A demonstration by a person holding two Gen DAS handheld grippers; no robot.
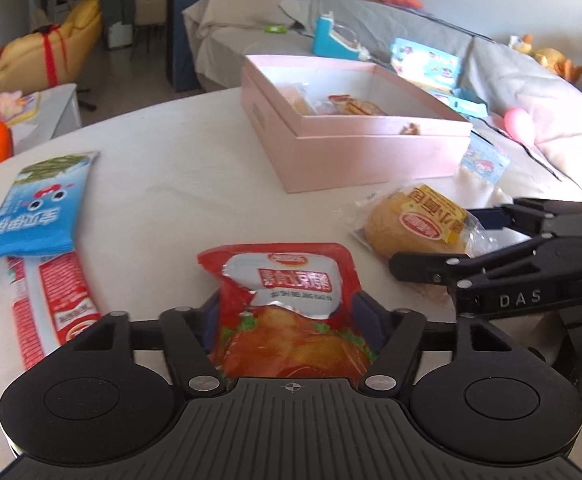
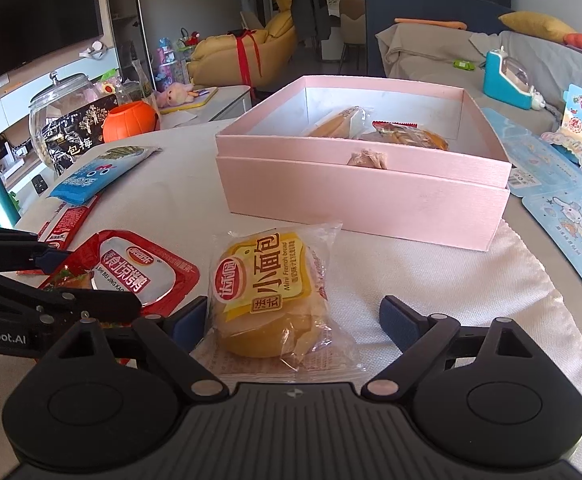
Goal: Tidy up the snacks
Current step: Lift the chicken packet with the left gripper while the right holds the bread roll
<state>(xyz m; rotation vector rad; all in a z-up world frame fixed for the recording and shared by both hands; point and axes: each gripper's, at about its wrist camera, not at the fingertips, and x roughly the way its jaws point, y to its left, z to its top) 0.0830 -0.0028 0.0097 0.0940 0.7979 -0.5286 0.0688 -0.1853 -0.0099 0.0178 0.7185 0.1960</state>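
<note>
Left wrist view: the left gripper (image 1: 289, 312) is seen with its jaws closed against both sides of a red and silver foil snack pouch (image 1: 287, 300) printed with roast meat; the pouch lies on the white cloth-covered surface (image 1: 171, 168).
Right wrist view: the right gripper (image 2: 293, 318) is seen with its jaws spread wide around a round yellow bread roll in a clear plastic wrapper with a yellow label (image 2: 271, 296); the left pad is just beside the wrapper, the right pad is well apart from it.
Bread roll position: it rests on the surface, between the right gripper and the pink cardboard box (image 2: 371, 196), just beside the red pouch (image 2: 139, 268).
Pink box: it stands open on the surface beyond both snacks, and several wrapped snacks (image 2: 403, 136) are seen lying inside it.
Other snacks: a blue packet with a cartoon face (image 1: 37, 204) is laid over the end of a long red and white wrapped stick (image 1: 51, 300), off to the left of the red pouch.
Surroundings: a grey sofa (image 1: 431, 36) is seen behind the surface, and an orange pumpkin-shaped container (image 2: 130, 120) beside a glass jar (image 2: 61, 108) to the left.
</note>
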